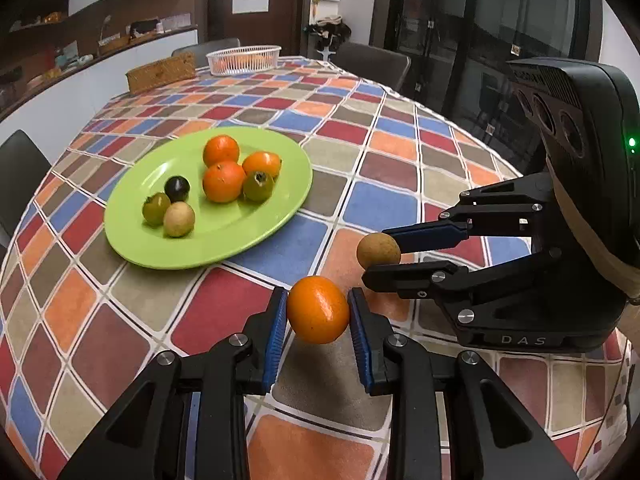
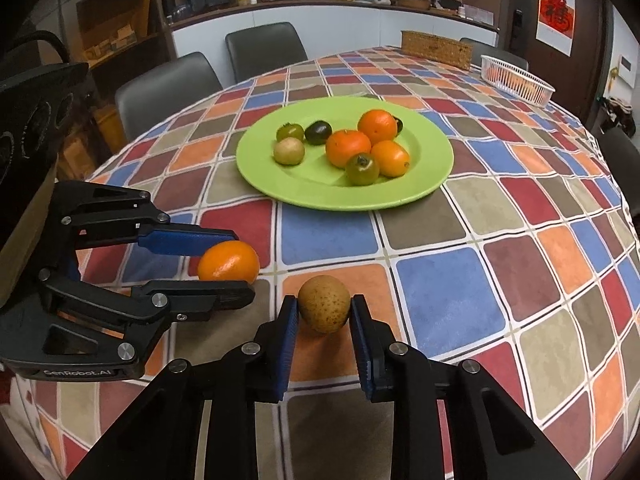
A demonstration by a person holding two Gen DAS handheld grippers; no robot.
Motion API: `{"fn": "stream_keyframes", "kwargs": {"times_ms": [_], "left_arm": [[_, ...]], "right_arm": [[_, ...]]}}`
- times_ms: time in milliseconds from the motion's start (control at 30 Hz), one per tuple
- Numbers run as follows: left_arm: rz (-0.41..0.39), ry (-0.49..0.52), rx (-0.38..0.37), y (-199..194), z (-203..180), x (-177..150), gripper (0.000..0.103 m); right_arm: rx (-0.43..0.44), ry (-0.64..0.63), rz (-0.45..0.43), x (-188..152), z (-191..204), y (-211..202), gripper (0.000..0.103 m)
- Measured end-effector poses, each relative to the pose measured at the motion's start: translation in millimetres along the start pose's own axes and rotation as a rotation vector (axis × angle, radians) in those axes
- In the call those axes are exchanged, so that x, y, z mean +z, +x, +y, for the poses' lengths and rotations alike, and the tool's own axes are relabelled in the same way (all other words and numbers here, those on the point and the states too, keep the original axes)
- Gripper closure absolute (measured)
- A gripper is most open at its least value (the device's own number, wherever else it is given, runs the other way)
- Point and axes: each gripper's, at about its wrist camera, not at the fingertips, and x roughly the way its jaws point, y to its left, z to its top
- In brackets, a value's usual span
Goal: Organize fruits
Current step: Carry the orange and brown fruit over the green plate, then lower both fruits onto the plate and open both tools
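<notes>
My left gripper (image 1: 318, 310) is shut on an orange (image 1: 318, 309) and holds it just above the tablecloth; the gripper also shows in the right wrist view (image 2: 236, 266) with the orange (image 2: 228, 261). My right gripper (image 2: 324, 312) is shut on a small brown speckled pear (image 2: 324, 309), seen from the left wrist view too (image 1: 378, 251). A green plate (image 1: 280, 208) ahead holds several fruits: oranges (image 1: 223, 181), green persimmons, a dark plum and a pale round fruit. The plate also shows in the right wrist view (image 2: 400, 196).
A white slotted basket (image 1: 244, 59) and a woven box (image 1: 160, 72) stand at the table's far end. Grey chairs (image 2: 168, 84) surround the table with its chequered cloth. A counter with clutter runs along the wall.
</notes>
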Motion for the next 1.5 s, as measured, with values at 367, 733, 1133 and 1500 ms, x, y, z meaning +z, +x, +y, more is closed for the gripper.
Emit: {"fn": "stream_keyframes", "kwargs": {"times_ms": [367,733,1133,1500], "left_arm": [[-0.085,-0.001,0.046,-36,-1,12,0.073],[-0.167,-0.029,0.1,-65,20,35,0.073],[-0.179,-0.072,0.125,-59,65,64,0.073],[-0.147,-0.126,0.122,-30,110,83,0.073]], "right_arm": [[-0.019,0.028,-0.09,14,7,-33,0.076],[-0.023,0.075,-0.182,45,11,-49,0.075],[-0.022,0.101,-0.217,93,9,-33,0.075],[-0.034,0.118,-0.191,126,-1,6,0.075]]}}
